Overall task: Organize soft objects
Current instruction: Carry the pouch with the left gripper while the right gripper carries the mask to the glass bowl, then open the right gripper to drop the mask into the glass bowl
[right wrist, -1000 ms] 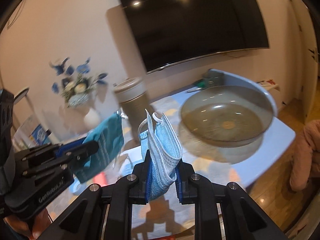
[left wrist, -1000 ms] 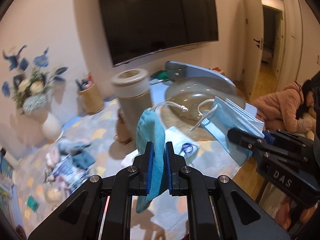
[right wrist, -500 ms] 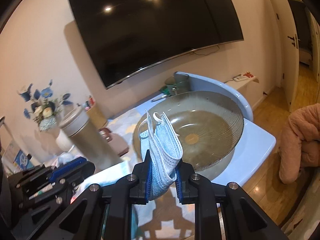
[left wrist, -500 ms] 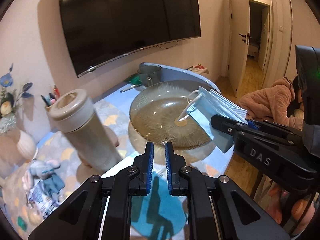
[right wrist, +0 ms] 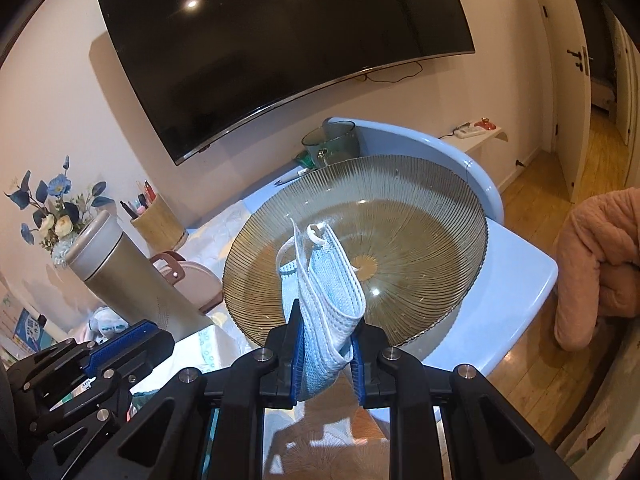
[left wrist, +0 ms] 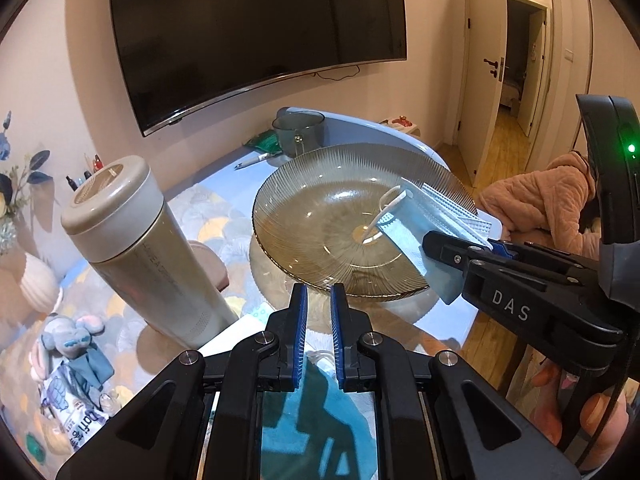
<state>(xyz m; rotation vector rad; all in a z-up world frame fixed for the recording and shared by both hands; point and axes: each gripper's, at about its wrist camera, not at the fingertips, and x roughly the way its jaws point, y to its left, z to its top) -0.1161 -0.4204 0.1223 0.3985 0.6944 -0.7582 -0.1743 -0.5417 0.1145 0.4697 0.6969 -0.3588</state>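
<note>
The face mask (right wrist: 326, 280), limp, light and folded, hung pinched in the right tool (right wrist: 326, 354) above the glass bowl (right wrist: 420, 208); the left tool (left wrist: 318, 336) gaped empty beside it.

Two wrist views, both looking forward and down over one table.

Left view looks past its jaws at the bowl (left wrist: 340, 220) just ahead, flask (left wrist: 140, 248) left of the jaws, right gripper (left wrist: 444, 248) to their right. Right view sits nearer the bowl (right wrist: 400, 248), left gripper (right wrist: 128, 340) left of its jaws. Shared: bowl, flask, TV (left wrist: 256, 32).
</note>
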